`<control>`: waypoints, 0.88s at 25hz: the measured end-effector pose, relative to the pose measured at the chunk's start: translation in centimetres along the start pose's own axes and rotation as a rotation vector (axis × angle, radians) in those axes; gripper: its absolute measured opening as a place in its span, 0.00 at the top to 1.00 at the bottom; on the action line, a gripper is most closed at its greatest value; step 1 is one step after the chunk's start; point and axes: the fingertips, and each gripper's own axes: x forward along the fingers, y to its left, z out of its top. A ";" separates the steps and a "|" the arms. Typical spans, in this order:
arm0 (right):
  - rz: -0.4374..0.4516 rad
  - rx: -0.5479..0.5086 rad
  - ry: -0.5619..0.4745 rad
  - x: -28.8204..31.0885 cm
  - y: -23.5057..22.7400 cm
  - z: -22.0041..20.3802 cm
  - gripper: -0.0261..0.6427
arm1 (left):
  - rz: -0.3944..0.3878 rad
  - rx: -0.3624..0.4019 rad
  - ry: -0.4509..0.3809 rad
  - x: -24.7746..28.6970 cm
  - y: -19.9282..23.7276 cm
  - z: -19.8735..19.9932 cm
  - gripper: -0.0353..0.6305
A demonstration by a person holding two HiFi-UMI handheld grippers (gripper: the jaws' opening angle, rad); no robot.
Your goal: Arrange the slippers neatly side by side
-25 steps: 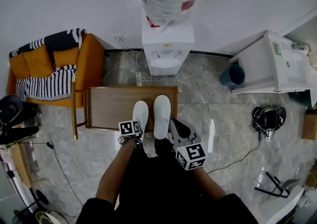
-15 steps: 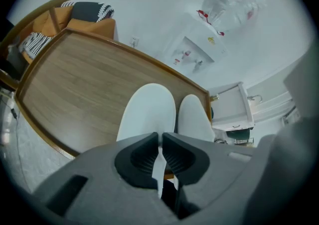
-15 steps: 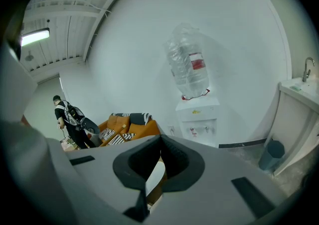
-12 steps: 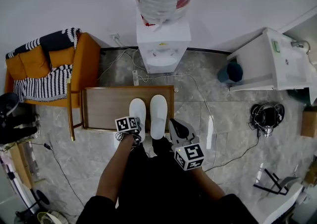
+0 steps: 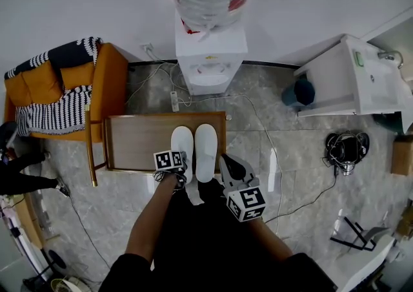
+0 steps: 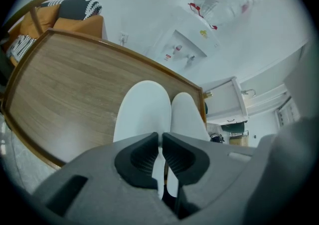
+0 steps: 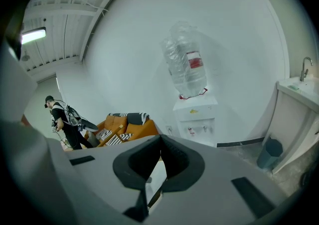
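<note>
Two white slippers lie toes-away on a low wooden table (image 5: 135,139). In the head view the left slipper (image 5: 182,144) and the right slipper (image 5: 206,142) sit close together, nearly parallel. My left gripper (image 5: 179,169) is at the left slipper's heel, its jaws hidden under the marker cube. The left gripper view shows that gripper (image 6: 161,142) nearly closed on the inner rim of the left slipper (image 6: 142,109), with the right slipper (image 6: 187,114) touching beside it. My right gripper (image 5: 224,157) hangs just right of the right slipper's heel. The right gripper view shows this gripper (image 7: 160,142) shut and empty.
A water dispenser (image 5: 210,58) stands behind the table. An orange armchair (image 5: 64,90) with a striped blanket is at the left, a white sink cabinet (image 5: 348,77) and blue bin (image 5: 301,93) at the right. Cables cross the floor. A person (image 7: 62,122) stands far left.
My left gripper has shifted a little to the right with the left slipper, narrowing the gap to the right slipper. The right gripper has stayed put.
</note>
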 end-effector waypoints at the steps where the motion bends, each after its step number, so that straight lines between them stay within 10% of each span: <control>1: -0.003 0.001 0.001 0.0 0.0 0.0 0.94 | -0.002 0.001 0.003 0.1 -0.1 0.0 0.89; 22: -0.041 0.010 -0.010 0.5 1.2 0.1 0.94 | -0.084 0.053 0.067 0.1 -0.8 -0.1 0.72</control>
